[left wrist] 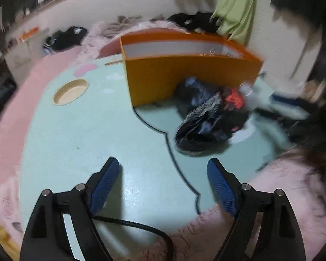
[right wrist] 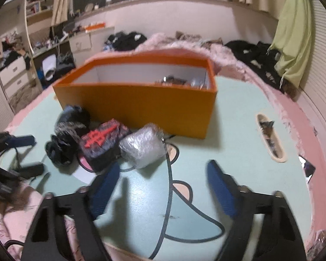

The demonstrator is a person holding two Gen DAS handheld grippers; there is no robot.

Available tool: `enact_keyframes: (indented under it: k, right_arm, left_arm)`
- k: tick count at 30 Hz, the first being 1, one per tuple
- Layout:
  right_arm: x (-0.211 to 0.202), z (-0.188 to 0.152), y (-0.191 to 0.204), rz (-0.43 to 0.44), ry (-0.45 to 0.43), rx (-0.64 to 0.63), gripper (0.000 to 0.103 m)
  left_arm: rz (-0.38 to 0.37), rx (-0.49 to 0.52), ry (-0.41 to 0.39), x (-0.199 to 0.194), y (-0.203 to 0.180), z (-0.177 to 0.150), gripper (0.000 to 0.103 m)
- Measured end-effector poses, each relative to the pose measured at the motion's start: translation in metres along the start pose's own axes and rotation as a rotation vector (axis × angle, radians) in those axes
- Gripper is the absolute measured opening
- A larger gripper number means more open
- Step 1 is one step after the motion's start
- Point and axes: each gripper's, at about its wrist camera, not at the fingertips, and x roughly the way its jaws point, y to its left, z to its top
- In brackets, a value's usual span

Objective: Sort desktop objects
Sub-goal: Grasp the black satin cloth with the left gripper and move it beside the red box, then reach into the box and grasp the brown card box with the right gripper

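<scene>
You worked over a pale green tabletop (right wrist: 239,152) with a pink rim and a cartoon outline drawn in black, set in a cluttered bedroom with curtains, shelves and dark clothes heaped on a pink fluffy blanket (right wrist: 184,41) behind.

Both grippers pointed steeply down at the table. Your left gripper (left wrist: 163,187) had its blue pads wide apart with only bare tabletop between them. Your right gripper (right wrist: 163,187) also stood open, nothing between its pads.

Ahead of the right jaws and a little to their left lay a clear-wrapped bundle (right wrist: 142,148), a dark pouch (right wrist: 104,143) with a red emblem I could not read, and a black crumpled item (right wrist: 63,145). Beyond them stood the orange box (right wrist: 141,104), open-topped, small things in its far right corner.
</scene>
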Motion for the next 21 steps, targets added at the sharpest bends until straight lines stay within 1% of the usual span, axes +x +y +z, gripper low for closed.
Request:
enact_keyframes:
  k: [1,2,4,5,6,7,8,9,11,12,14,17,18,19,20,21]
  right_arm:
    - [-0.004,0.005,-0.001,0.02,-0.01,0.006,0.06]
    - [-0.009,0.011,0.0,0.043,-0.021,0.013,0.058]
    - [-0.02,0.033,0.0,0.086,-0.055,0.034,0.058]
    - [-0.023,0.045,0.001,0.096,-0.066,0.041,0.058]
    - [-0.024,0.064,0.001,0.097,-0.07,0.053,0.058]
    - [-0.021,0.08,0.0,0.093,-0.05,0.067,0.058]
    - [-0.011,0.096,-0.002,0.094,0.001,0.083,0.058]
    - [0.006,0.112,-0.005,0.086,0.081,0.104,0.058]
    - [0.029,0.127,-0.008,0.041,0.168,0.109,0.057]
    - [0.046,0.134,-0.008,0.01,0.228,0.101,0.056]
    - [0.066,0.138,-0.007,0.001,0.305,0.099,0.056]
    - [0.088,0.137,-0.006,0.008,0.371,0.094,0.056]
    - [0.098,0.135,-0.002,-0.016,0.4,0.07,0.054]
    - [0.103,0.131,-0.002,-0.029,0.413,0.054,0.046]
    - [0.106,0.129,0.002,-0.046,0.4,0.022,0.042]
    - [0.107,0.128,0.004,-0.046,0.384,0.017,0.04]
  left_arm:
    - [0.01,-0.004,0.004,0.003,-0.003,0.001,0.099]
    - [0.008,-0.028,0.021,0.007,-0.004,0.004,0.103]
    - [0.016,-0.054,0.027,0.01,-0.003,0.007,0.103]
    - [0.019,-0.057,0.029,0.01,-0.003,0.009,0.103]
    - [0.019,-0.057,0.029,0.011,-0.002,0.01,0.103]
    - [0.019,-0.058,0.028,0.011,-0.002,0.009,0.103]
    - [0.02,-0.058,0.026,0.011,-0.002,0.01,0.103]
    - [0.021,-0.059,0.024,0.011,-0.002,0.011,0.103]
    - [0.02,-0.059,0.023,0.013,-0.001,0.011,0.103]
    - [0.02,-0.058,0.022,0.014,-0.003,0.01,0.103]
    - [0.019,-0.058,0.019,0.016,-0.003,0.011,0.103]
    - [0.017,-0.058,0.014,0.015,-0.003,0.007,0.103]
    - [0.017,-0.058,0.013,0.015,-0.003,0.008,0.103]
    - [0.016,-0.058,0.012,0.015,-0.003,0.006,0.103]
    - [0.016,-0.055,0.011,0.014,-0.003,0.005,0.103]
    - [0.015,-0.055,0.011,0.013,-0.003,0.003,0.103]
